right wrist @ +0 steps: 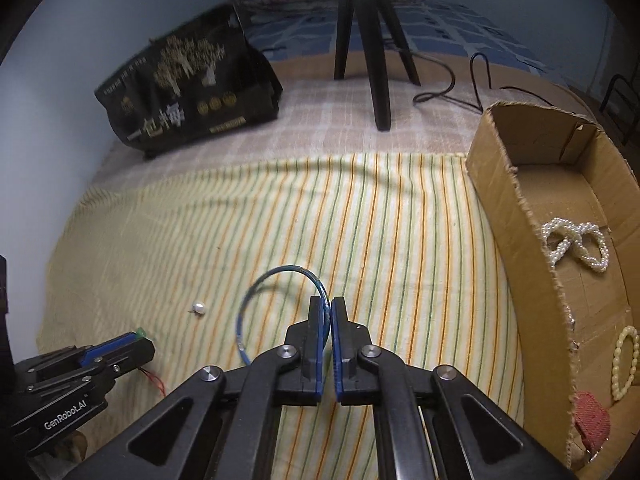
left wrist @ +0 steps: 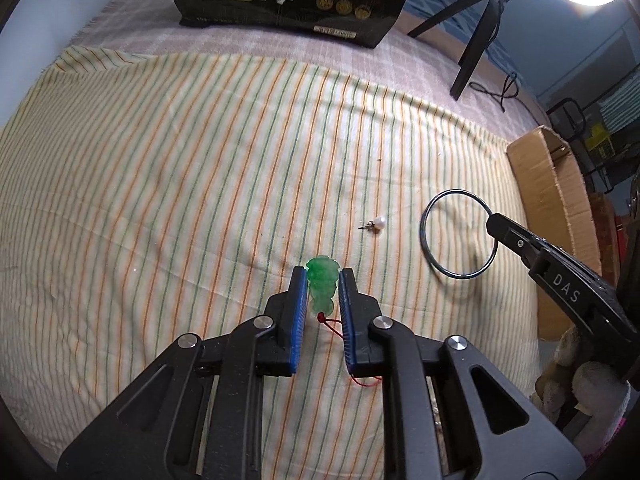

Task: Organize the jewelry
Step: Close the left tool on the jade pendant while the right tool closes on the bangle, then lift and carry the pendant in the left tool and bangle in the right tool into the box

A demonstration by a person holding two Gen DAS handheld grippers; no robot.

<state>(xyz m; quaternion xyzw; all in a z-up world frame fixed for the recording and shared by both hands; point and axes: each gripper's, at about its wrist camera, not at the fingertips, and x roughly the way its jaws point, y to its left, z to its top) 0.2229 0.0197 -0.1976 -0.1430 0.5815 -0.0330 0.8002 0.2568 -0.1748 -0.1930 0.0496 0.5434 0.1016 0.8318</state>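
Nearest the left lens, left gripper (left wrist: 323,280) clamped on the green jade pendant (left wrist: 322,286), blue pads pressing both flanks, red cord (left wrist: 340,326) trailing back between the fingers onto the striped cloth (left wrist: 160,200). Just beyond and to the right, a lone pearl stud (left wrist: 377,223) lying loose on the fabric, apart from both tools. Further right, right gripper (right wrist: 328,312) closed tight on the rim of the thin blue bangle (right wrist: 256,292), ring apparently tilted up off the cloth on its far side, near edge pinched between the pads. Far right, cardboard box (right wrist: 520,216) open-topped, already holding a white pearl strand (right wrist: 576,246), a cream bead bracelet (right wrist: 626,364) and something red (right wrist: 592,416) near the front corner. Step in hand, by the look of it: both pieces secured, ready for transfer into the box. Best done by lifting straight up before travelling sideways, clearing the ragged box wall with margin. Worth minding the pendant's cord, likely to snag on the cloth or on the stud. Bangle held by a thin edge only, so prone to pivot; slow, level carry advised, release low over a bare patch of the box floor. Stud left for a later pass, needing a fine pinch.
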